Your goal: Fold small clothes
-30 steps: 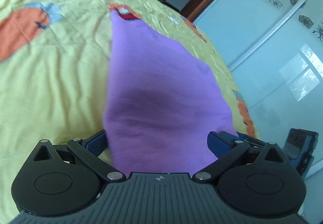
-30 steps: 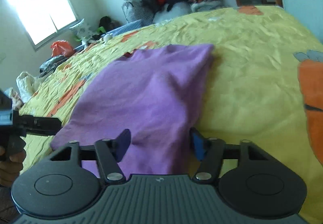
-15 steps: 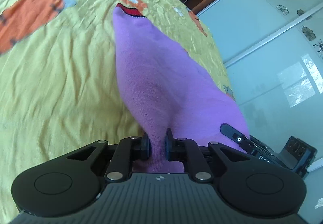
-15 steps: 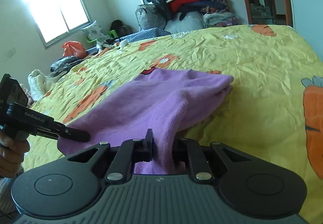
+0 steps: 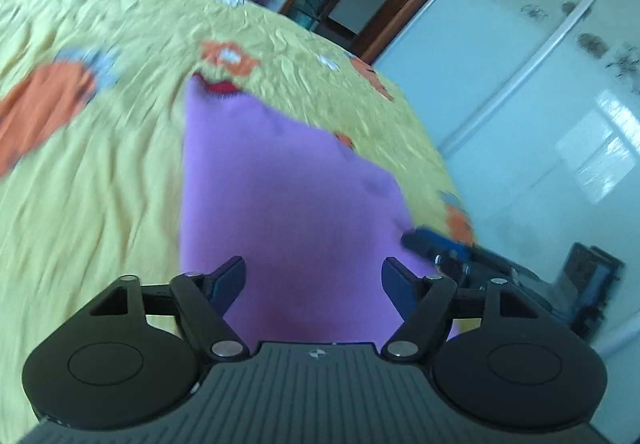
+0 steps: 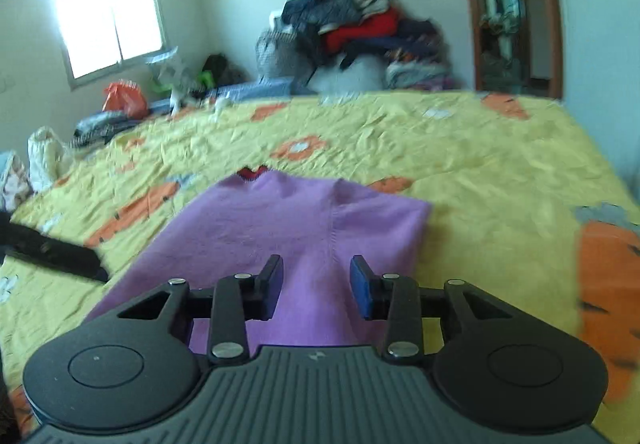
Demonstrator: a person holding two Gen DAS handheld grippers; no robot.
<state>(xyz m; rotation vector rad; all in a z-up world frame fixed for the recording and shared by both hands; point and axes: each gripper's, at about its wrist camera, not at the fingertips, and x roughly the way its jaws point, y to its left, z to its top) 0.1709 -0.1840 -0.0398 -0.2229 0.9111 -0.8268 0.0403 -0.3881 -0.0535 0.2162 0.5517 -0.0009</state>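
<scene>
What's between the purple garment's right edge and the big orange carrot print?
Only bare yellow bedsheet between purple garment and carrot print, in the right wrist view.

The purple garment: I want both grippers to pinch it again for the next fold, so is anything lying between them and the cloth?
Nothing visible. The purple garment lies flat on the yellow bedspread, right under the left gripper and the right gripper, whose jaws have just been opening.

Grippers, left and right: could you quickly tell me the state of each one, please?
Left gripper: open, just been opening, over the purple garment, not gripping it.
Right gripper: open, just been opening, garment released.
</scene>
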